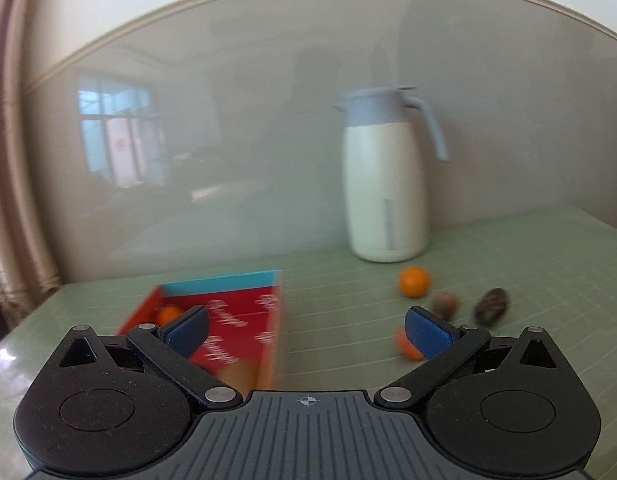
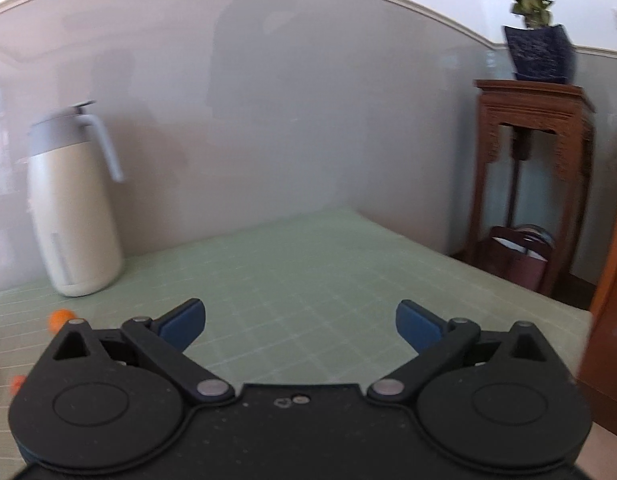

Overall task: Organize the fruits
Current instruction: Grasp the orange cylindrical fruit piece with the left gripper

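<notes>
Lying on the green tabletop (image 1: 348,280) from left to right are a red box (image 1: 228,320) holding one orange (image 1: 168,314), the wide, empty left gripper (image 1: 306,330), loose oranges (image 1: 413,282), brown fruits (image 1: 490,306), and the wide, empty right gripper (image 2: 300,326).

No readable text anywhere. The red box (image 1: 228,320) ahead of my left hand has white script printed on its inner walls, motion-blurred, can't make out a word. The jug (image 1: 382,184) has a pale strip, illegible too.
</notes>
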Available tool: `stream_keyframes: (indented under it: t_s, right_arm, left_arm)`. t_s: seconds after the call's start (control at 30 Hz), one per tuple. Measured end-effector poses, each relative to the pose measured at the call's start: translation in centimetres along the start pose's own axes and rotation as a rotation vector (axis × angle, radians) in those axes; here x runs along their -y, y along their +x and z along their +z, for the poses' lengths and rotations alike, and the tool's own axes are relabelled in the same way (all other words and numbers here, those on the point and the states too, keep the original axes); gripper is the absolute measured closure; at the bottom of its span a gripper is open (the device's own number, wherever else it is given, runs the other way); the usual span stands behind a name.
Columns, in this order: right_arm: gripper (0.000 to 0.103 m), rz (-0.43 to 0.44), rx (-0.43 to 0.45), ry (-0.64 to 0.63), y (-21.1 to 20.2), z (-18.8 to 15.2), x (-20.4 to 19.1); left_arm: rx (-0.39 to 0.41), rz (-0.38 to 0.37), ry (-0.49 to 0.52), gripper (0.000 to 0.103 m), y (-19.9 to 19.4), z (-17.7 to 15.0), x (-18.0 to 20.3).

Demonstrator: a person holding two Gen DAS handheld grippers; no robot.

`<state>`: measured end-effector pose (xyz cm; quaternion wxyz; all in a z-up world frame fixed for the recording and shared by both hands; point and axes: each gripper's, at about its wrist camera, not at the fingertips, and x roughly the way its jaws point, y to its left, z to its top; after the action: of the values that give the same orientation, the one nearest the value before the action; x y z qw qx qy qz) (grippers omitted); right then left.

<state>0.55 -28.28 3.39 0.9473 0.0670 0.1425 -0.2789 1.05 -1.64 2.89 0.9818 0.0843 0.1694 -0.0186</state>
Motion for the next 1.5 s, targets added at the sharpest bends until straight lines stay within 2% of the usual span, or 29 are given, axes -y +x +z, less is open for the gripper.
stream_keyframes:
  t_s: [0.2,0.4,0.53,0.6,0.67,0.73,0.8,0.9,0.97,1.0,1.2,1.5]
  right_arm:
    - [0.000,-0.029,0.001,0.019,0.1,0.0,2.3]
    - [0.000,-0.038,0.002,0.036,0.1,0.1,4.2]
    - [0.000,-0.057,0.013,0.046,0.1,0.2,4.9]
    - [0.000,-0.064,0.019,0.050,0.0,0.2,5.1]
    - [0.000,-0.066,0.019,0.060,0.0,0.2,5.5]
    - [0.000,-0.059,0.012,0.068,0.2,0.3,5.8]
    - [0.000,-0.050,0.004,0.073,0.3,0.3,5.8]
    - [0.000,-0.034,0.003,0.070,0.4,0.4,5.7]
    - [0.000,-0.024,0.003,0.062,0.5,0.4,5.4]
    - [0.000,-0.021,0.004,0.060,0.5,0.4,5.3]
    - [0.000,-0.011,0.010,0.051,0.5,0.4,5.0]
    - [0.000,0.003,0.003,0.052,0.5,0.5,4.2]
  left_arm:
    - [-0.063,-0.080,0.022,0.000,3.0,0.6,3.8]
    - [-0.105,-0.088,0.035,0.001,5.7,0.0,6.5]
    - [-0.151,-0.107,0.015,0.001,7.5,-0.5,6.9]
    - [-0.182,-0.125,0.003,0.009,8.3,-0.6,7.2]
    - [-0.236,-0.150,-0.012,0.030,9.6,-0.6,7.3]
    - [-0.285,-0.156,-0.039,0.040,11.0,-0.8,7.4]
    - [-0.311,-0.160,-0.078,0.041,11.8,-1.0,7.1]
    - [-0.310,-0.157,-0.091,0.046,12.0,-1.1,7.0]
    - [-0.296,-0.151,-0.096,0.067,11.7,-1.2,7.1]
    - [-0.293,-0.152,-0.099,0.069,11.6,-1.2,7.0]
    - [-0.271,-0.144,-0.112,0.068,11.4,-1.2,6.7]
    - [-0.158,-0.091,-0.071,0.068,8.3,0.0,4.8]
